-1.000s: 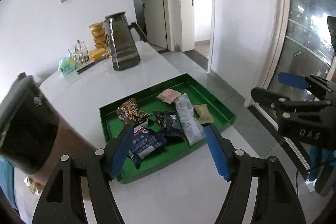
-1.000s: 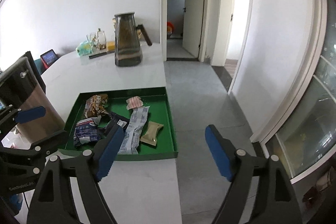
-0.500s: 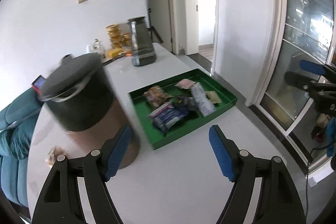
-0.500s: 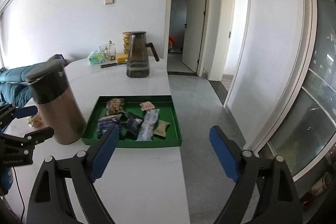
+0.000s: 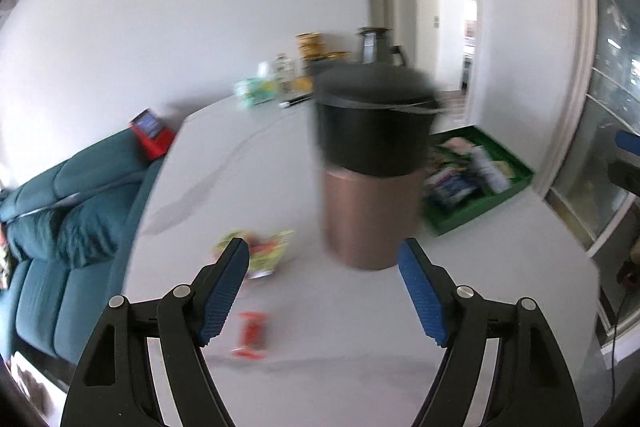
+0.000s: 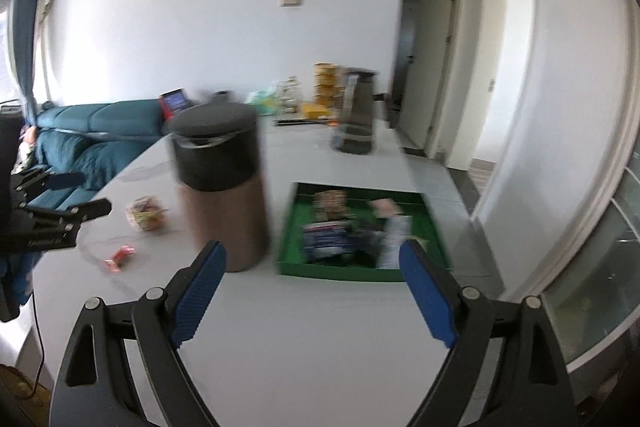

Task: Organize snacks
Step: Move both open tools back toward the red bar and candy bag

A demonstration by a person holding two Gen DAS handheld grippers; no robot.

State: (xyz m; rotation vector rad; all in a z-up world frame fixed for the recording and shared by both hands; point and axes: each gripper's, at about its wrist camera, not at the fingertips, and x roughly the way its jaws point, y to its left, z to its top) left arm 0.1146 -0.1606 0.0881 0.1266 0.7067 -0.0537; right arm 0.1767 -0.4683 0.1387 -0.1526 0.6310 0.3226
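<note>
A green tray (image 6: 294, 263) on the white table holds several snack packets (image 6: 326, 237); it also shows at the right of the left wrist view (image 5: 468, 217). Two loose snacks lie on the table left of a bin: a yellow-green packet (image 5: 264, 253) (image 6: 146, 215) and a small red one (image 5: 252, 333) (image 6: 120, 257). My left gripper (image 5: 322, 291) is open and empty, above the table just short of the two loose snacks. My right gripper (image 6: 312, 291) is open and empty, in front of the tray. Both views are motion-blurred.
A tall brown bin with a black lid (image 5: 374, 167) (image 6: 220, 187) stands between the loose snacks and the tray. A dark pitcher (image 6: 356, 115) and jars stand at the table's far end. A teal sofa (image 5: 60, 203) lies beyond the table's left edge.
Both grippers have pulled back from the tray and swung left. The bin and the two loose snacks have come into the left wrist view. Both stay open.
</note>
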